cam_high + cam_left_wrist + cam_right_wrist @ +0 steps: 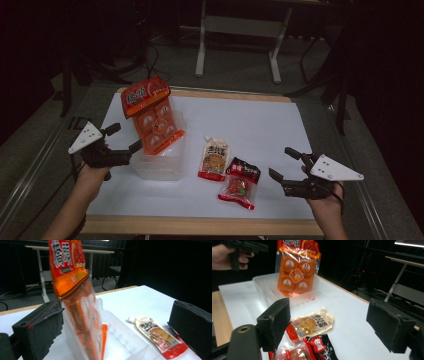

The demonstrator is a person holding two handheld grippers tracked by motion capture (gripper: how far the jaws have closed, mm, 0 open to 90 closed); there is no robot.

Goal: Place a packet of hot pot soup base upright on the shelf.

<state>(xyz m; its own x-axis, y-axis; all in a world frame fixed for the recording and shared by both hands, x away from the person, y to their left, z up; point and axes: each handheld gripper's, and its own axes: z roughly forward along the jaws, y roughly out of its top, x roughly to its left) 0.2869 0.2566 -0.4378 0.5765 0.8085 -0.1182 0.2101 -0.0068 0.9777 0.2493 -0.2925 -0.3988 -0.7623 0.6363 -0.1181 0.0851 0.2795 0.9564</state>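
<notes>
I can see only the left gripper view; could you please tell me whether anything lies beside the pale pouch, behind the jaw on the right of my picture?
Observer: Yes, a black and red packet lies on the near side of the pale pouch, touching it.
Operator: Thank you. Where is the right gripper?
Observer: The right gripper is held open over the near right part of the table, apart from both packets.
Operator: I see the orange pack edge-on. What is on its face?
Observer: In the right gripper view, the orange pack shows four round portions around a diamond label.
</notes>
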